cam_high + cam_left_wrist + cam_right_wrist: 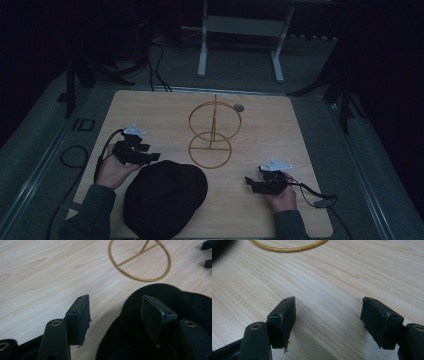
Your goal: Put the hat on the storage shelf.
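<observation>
A black cap [165,197] lies on the wooden table [280,135] near its front edge, left of centre. A gold wire stand [214,131] with two rings rises from the middle of the table. My left gripper [152,156] is open just left of the cap's top edge; in the left gripper view one jaw hangs over bare wood and the other over the cap [155,337], with the stand's base ring [140,261] beyond. My right gripper [248,181] stands open to the right of the cap, with only bare wood between its jaws [327,312]. The stand's ring [287,247] crosses the top of the right gripper view.
A small grey round object [239,107] lies on the table behind the stand. Cables [320,192] trail from both grippers over the table's edges. A white metal frame [240,37] stands on the floor beyond the table. Bare wood lies right of the stand.
</observation>
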